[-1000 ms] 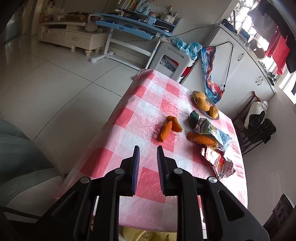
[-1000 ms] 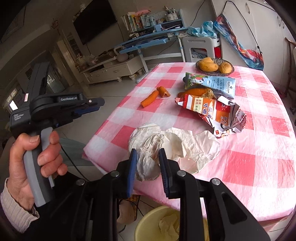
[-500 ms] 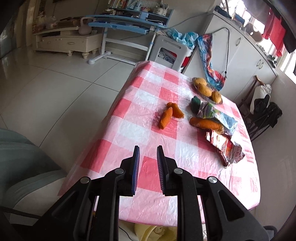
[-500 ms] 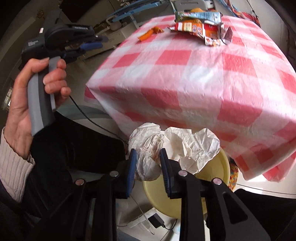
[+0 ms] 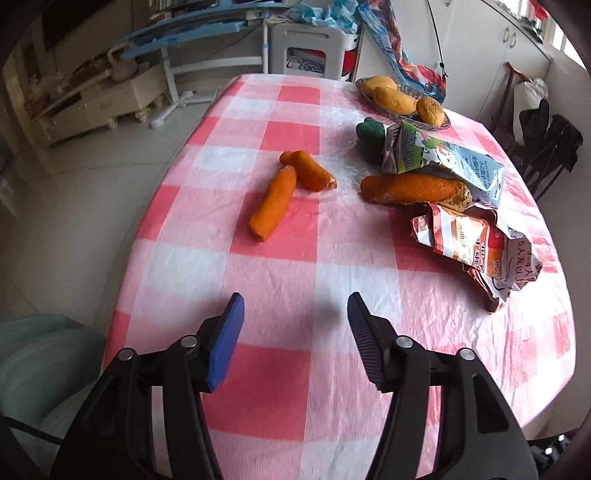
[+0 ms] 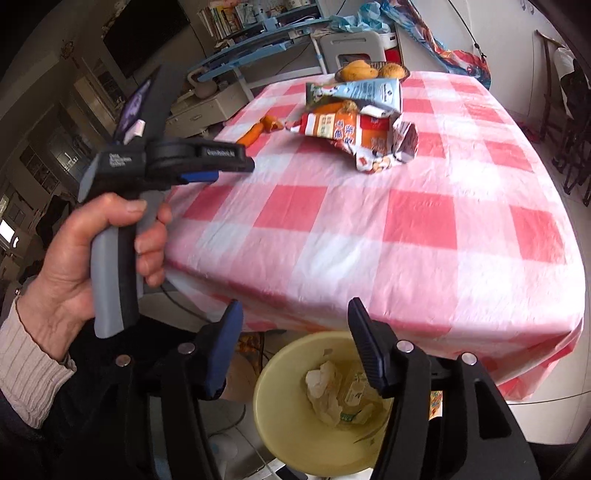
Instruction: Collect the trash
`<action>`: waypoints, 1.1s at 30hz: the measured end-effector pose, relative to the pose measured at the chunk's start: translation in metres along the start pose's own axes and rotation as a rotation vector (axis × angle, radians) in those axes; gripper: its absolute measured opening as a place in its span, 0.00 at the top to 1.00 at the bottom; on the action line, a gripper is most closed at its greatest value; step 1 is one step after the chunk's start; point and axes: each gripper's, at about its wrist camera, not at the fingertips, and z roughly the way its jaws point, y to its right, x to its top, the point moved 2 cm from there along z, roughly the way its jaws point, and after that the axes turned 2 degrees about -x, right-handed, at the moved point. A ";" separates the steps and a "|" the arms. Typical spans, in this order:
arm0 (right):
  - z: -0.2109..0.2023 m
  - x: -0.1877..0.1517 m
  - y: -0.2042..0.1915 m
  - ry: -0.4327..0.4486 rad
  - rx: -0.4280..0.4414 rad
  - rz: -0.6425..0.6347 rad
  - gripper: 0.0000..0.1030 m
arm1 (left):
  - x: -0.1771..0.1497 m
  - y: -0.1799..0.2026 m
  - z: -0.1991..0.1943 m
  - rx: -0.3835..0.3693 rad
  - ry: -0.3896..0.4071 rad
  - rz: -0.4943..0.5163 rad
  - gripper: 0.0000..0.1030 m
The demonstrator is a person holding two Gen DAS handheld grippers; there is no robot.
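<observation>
Two grippers: my left gripper (image 5: 293, 314) hovers over the near part of the table, jaws spread wide, nothing between them; my right gripper (image 6: 295, 325) hangs past the table edge above the bin, jaws equally wide, nothing held.
Surface: a table under a pink-and-white checked cloth (image 5: 280, 266), crinkled and shiny.
Room: pale tiled floor, a blue desk (image 5: 192, 33) and a white plastic stool (image 5: 310, 44) behind the table, dark clothes on a chair to the right.
Hard to make out: the print on the wrappers is too small to read; a dark green thing (image 5: 369, 138) sits half tucked behind the milk carton.
Trash on the table: a red-and-white wrapper (image 5: 476, 251), torn open, just beside a flattened milk carton (image 5: 439, 160); orange peel pieces (image 5: 284, 192) lie further left, a longer one (image 5: 410, 188) touching the carton.
Bin: a yellow bin (image 6: 269, 406) on the floor below the table edge, crumpled white paper (image 6: 325, 384) inside.
Dish: a dish (image 5: 443, 123) at the far side holding yellow fruit (image 5: 395, 99).
</observation>
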 end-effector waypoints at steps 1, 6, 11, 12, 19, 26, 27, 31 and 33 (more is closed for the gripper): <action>-0.001 0.006 0.002 0.016 -0.003 -0.001 0.42 | 0.004 0.005 0.005 0.005 -0.006 0.018 0.36; 0.001 0.032 0.011 0.068 -0.008 0.003 0.40 | 0.027 0.012 0.023 0.049 0.006 0.017 0.15; 0.009 0.046 0.018 0.097 0.008 0.046 0.38 | 0.050 0.009 0.042 0.062 0.041 -0.003 0.06; 0.008 0.044 0.020 0.096 0.012 0.055 0.38 | 0.053 0.009 0.044 0.064 0.055 -0.004 0.06; 0.022 0.039 0.014 0.057 0.037 0.062 0.36 | 0.064 0.009 0.052 0.051 0.053 0.004 0.06; 0.021 0.036 0.014 0.078 0.029 0.065 0.33 | 0.064 0.009 0.052 0.050 0.054 0.003 0.06; 0.020 0.034 0.015 0.083 0.026 0.071 0.33 | 0.064 0.010 0.052 0.050 0.054 0.003 0.06; 0.018 0.035 0.015 0.127 -0.016 0.068 0.32 | 0.064 0.010 0.052 0.051 0.054 0.003 0.06; 0.015 0.038 0.013 0.157 -0.035 0.056 0.31 | 0.064 0.010 0.052 0.051 0.054 0.003 0.06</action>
